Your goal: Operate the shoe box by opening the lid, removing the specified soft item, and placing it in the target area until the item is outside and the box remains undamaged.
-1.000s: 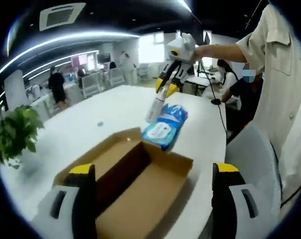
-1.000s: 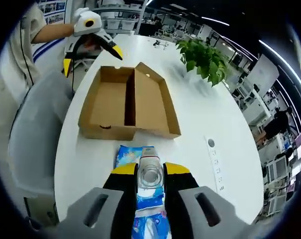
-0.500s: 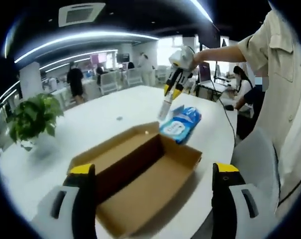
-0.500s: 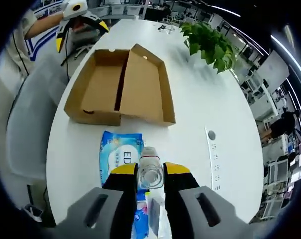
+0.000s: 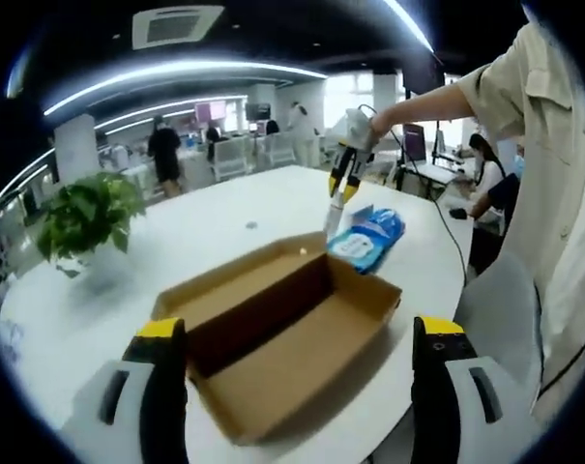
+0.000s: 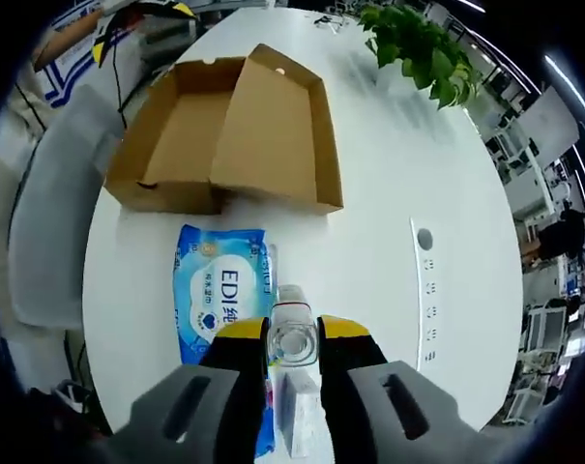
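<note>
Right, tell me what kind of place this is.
Most likely an open-plan office. A long white table holds a potted plant, rows of desks and chairs stand behind with people among them, and strip lights run across the dark ceiling.

Open brown cardboard shoe box lies empty on the white table; the blue wipes pack lies flat just beside it

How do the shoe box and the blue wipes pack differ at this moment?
The shoe box is plain brown cardboard, rigid, lying open; the wipes pack is blue printed soft plastic, closed and flat. The box is clearly the larger. The box lies farther from the right gripper, the pack beside its tips. Both rest on the white table.
</note>
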A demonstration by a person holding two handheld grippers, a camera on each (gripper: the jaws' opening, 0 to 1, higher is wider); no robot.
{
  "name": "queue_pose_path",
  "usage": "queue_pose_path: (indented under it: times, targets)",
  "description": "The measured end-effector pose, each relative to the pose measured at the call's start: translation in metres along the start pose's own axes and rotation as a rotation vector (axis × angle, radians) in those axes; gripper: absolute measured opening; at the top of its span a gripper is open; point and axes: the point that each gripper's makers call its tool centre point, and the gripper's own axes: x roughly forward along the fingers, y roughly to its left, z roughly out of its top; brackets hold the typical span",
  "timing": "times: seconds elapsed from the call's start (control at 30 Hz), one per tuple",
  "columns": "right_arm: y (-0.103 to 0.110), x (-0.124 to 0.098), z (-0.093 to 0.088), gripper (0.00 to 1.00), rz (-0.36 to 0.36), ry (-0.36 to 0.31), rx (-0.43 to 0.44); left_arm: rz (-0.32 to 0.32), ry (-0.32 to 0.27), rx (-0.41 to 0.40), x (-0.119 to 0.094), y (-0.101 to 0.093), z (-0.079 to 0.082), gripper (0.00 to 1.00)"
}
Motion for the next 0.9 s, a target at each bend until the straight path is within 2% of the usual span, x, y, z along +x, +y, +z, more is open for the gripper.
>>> queue_pose_path:
  times: [0.43, 0.9]
  targets:
    - [-0.009, 0.021, -0.008, 0.17, 0.032, 0.048, 0.012, 0.030, 0.014, -0.027, -0.006, 0.006, -0.010, 0.98]
    - [-0.011, 0.028, -0.008, 0.17, 0.052, 0.090, -0.012, 0.052, 0.042, -0.064, -0.008, 0.011, -0.026, 0.95]
